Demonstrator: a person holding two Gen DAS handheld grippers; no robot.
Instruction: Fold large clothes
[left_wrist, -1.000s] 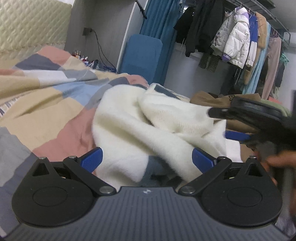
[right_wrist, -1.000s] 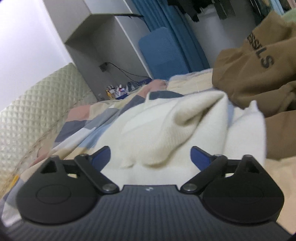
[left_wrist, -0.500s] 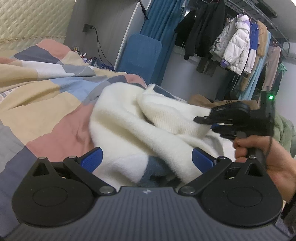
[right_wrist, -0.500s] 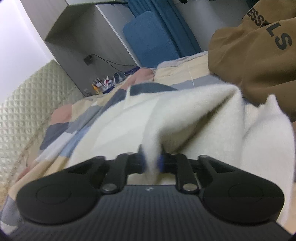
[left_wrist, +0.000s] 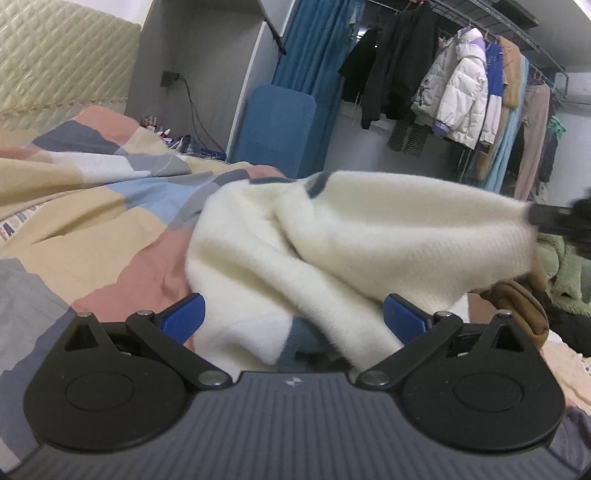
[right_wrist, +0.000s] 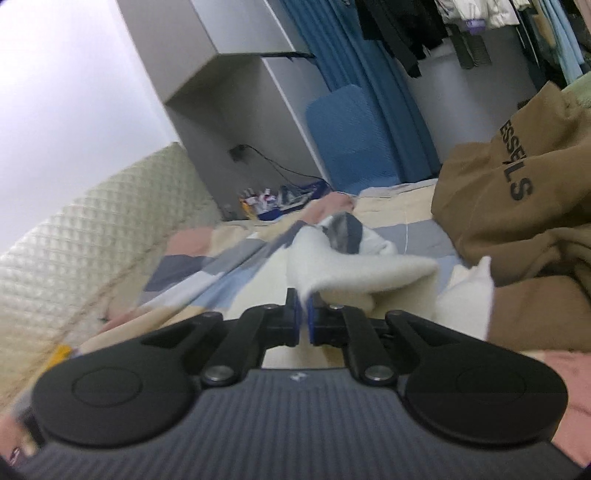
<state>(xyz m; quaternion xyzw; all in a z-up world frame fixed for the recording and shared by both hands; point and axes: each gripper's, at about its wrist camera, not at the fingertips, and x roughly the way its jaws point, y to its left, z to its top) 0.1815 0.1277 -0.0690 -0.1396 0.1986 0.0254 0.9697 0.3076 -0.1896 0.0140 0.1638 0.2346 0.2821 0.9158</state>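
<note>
My right gripper (right_wrist: 303, 314) has its pads pressed together on a thin edge of the cream sweater (left_wrist: 369, 251), and that edge is lifted off the patchwork quilt (left_wrist: 92, 221). My left gripper (left_wrist: 293, 319) stands spread wide, with the sweater's lower bulk bunched between its blue pads (left_wrist: 183, 319); nothing is pinched there.

The bite on the right looks shallow to me, only fuzzy knit near the hem. If I haul further toward three o'clock, the weight of the heap could drag the edge out of the pads. The pile is also tangled on itself, so one layer may pull free while the rest stays crumpled. The brown hoodie (right_wrist: 517, 206) lies just beside the sweater at three o'clock in the right view, and a sweep could snag it.

In the left view the sweater's long axis runs from about eight o'clock, where it rests on the quilt, up to three o'clock, where the raised end meets the right gripper.
</note>
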